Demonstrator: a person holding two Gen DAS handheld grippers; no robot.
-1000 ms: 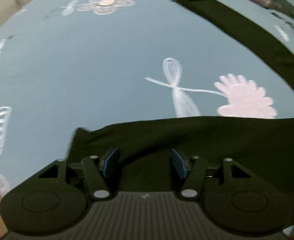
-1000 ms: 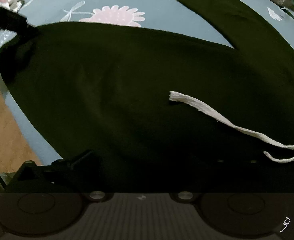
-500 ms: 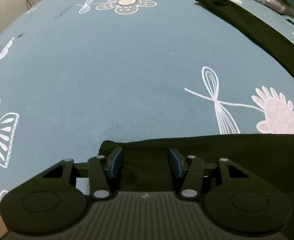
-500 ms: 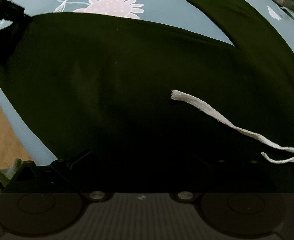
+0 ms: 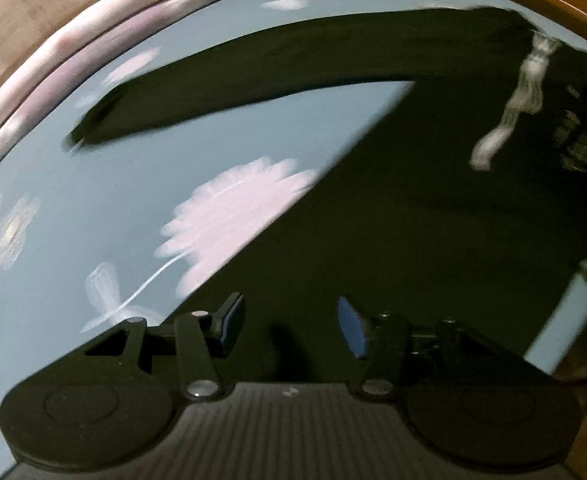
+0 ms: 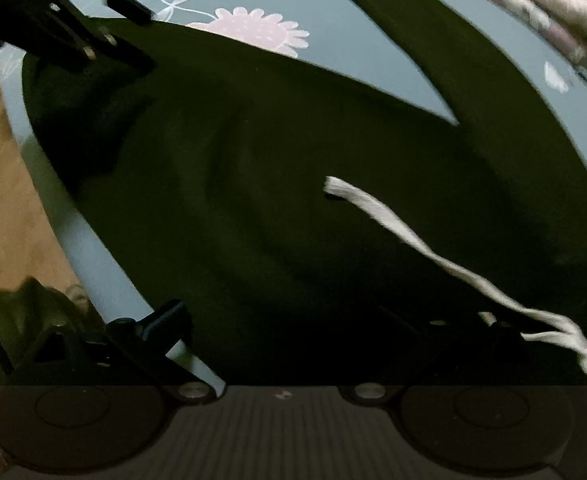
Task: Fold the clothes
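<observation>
Black trousers (image 6: pixel 293 200) are spread on a blue floral sheet (image 5: pixel 93 200), one leg toward twelve o'clock. The left gripper (image 5: pixel 289 328) is seen opening, its jaws apart over the cloth, nothing pinched. The right gripper's (image 6: pixel 313 328) grip cannot be told.

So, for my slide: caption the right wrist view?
Black pants with white drawstring spread on floral sheet.

Left gripper (image 5: pixel 289 326): black linkage arms, blue finger pads (image 5: pixel 351 330), silver pivot screws, ribbed grey base. Right gripper (image 6: pixel 333 322): same black build, ribbed base.
</observation>
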